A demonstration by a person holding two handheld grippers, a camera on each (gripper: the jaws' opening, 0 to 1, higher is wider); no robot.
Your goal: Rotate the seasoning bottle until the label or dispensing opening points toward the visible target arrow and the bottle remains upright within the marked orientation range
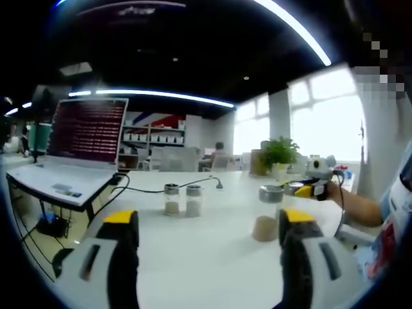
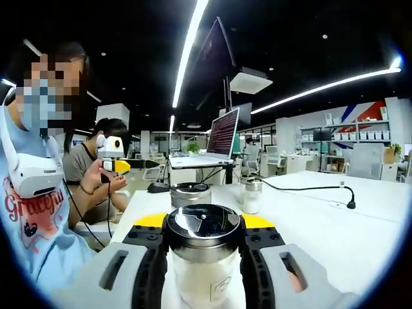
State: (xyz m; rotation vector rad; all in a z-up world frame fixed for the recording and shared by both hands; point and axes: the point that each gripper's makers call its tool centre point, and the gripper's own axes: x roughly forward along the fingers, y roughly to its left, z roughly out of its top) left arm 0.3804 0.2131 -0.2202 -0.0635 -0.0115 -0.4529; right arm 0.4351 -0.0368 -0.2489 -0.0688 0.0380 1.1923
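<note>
The seasoning bottle [image 2: 201,273], clear glass with pale powder and a dark shiny lid, stands upright between the jaws of my right gripper [image 2: 204,223], which is shut on it. In the left gripper view the same bottle [image 1: 266,215] stands on the white table [image 1: 212,257] at the right, with the right gripper [image 1: 308,189] reaching it from the right. My left gripper [image 1: 209,222] hovers open over the table with nothing between its yellow-tipped jaws, short of the bottle. The left gripper [image 2: 113,162] also appears at the left of the right gripper view, held in a hand.
Two more small glass bottles [image 1: 181,199] stand mid-table, also seen beyond the held one [image 2: 190,193] [image 2: 252,193]. An open laptop [image 1: 84,138] sits at the table's left end, with a black cable [image 1: 151,190] trailing across. A potted plant [image 1: 280,153] stands at the far edge.
</note>
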